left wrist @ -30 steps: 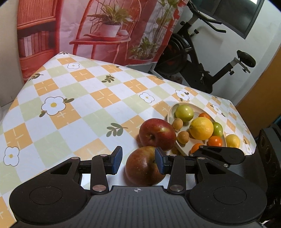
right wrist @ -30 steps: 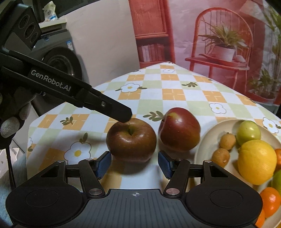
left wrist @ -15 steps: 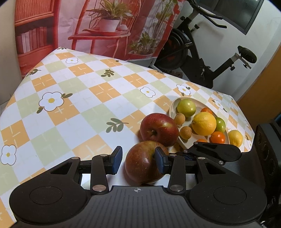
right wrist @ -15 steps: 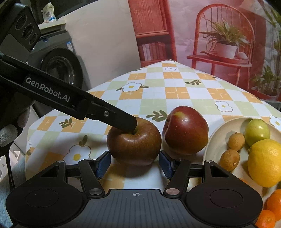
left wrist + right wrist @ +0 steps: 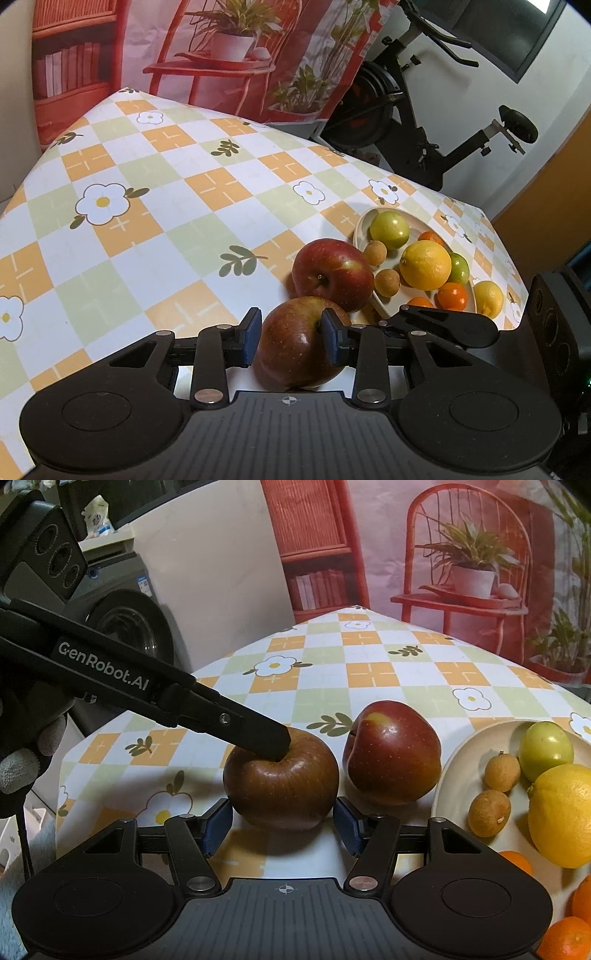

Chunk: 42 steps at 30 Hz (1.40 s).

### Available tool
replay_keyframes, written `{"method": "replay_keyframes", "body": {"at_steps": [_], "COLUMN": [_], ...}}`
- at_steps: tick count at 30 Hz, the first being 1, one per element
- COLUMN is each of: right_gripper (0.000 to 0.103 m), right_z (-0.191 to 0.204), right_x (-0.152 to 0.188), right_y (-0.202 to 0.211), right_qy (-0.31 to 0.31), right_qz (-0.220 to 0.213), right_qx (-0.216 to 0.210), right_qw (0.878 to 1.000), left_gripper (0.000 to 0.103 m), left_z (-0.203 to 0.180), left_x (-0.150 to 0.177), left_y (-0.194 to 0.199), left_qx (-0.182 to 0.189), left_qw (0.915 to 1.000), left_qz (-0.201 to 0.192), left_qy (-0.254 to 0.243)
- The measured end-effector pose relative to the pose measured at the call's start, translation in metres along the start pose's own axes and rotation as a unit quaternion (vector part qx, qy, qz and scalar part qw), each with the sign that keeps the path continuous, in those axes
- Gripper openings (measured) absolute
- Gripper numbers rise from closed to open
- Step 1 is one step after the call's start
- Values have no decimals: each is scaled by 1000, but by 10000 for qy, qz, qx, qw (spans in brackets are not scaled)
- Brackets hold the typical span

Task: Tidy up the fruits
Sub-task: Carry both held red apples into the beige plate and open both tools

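Near apple [image 5: 295, 343] on the checked tablecloth [image 5: 184, 221], at the front edge, not yet on the plate [image 5: 360, 229]. Sits upright, stem dimple up, just beside the far apple [image 5: 332, 273] at its 1 o'clock in the left wrist view; cannot tell whether the two touch. Same spot as a second ago, not lifted or rolled.

Changed: left gripper [image 5: 291, 336] now narrower than a second ago and closing at this moment, near apple between the blue pads. Pads appear to meet the skin at 9 o'clock and 2 o'clock of the fruit. From the right wrist view, one black finger [image 5: 258, 734] now planted at the stem dimple, where a second ago it only reached the upper left shoulder. Other finger hidden behind the fruit.

Right gripper [image 5: 284, 827] unchanged: medium gape, pads low at 8 and 4 o'clock of the same apple, just beside it, not seen pressing. Holding nothing.

Meaning, as a judgement: grasp step nearly done, carry to the plate next. High, off-centre bite on a round glossy fruit, so likely to pivot or slip on lifting.

Further out: plate at 2 o'clock of the near apple, already crowded with a lemon [image 5: 424, 264], green fruit, small brown fruit and oranges. Little bare room left there. Gloved hand [image 5: 22, 768] at the left edge of the right wrist view.
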State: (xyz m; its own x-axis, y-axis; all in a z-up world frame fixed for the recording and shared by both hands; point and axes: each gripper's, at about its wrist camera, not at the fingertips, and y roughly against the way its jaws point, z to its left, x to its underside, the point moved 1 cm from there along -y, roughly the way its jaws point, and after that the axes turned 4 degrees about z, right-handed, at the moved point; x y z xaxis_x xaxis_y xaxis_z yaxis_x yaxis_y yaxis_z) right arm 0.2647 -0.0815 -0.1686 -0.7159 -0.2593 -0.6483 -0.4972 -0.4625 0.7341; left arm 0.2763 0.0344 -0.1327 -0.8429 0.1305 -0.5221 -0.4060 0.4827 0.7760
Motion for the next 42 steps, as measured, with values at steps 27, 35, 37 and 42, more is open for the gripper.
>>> {"method": "replay_keyframes", "body": {"at_steps": [27, 35, 37, 42], "right_gripper": [56, 57, 57, 56], "right_z": [-14, -12, -11, -9], "right_x": [33, 32, 32, 32], "right_y": [36, 36, 35, 37], "right_qy": [-658, -555, -501, -502], "right_qz": [-8, 19, 29, 30], "right_qx": [-28, 25, 39, 60], "right_qw": [9978, 9985, 9987, 9987], "left_gripper": [37, 37, 37, 37], "left_z": [-43, -41, -40, -47], "left_x": [13, 13, 13, 15], "left_y": [-11, -12, -12, -10], "left_qx": [141, 169, 171, 97], "left_qw": [9985, 9986, 9986, 9984], "left_qz": [288, 361, 367, 356], "left_qy": [-440, -344, -335, -437]}}
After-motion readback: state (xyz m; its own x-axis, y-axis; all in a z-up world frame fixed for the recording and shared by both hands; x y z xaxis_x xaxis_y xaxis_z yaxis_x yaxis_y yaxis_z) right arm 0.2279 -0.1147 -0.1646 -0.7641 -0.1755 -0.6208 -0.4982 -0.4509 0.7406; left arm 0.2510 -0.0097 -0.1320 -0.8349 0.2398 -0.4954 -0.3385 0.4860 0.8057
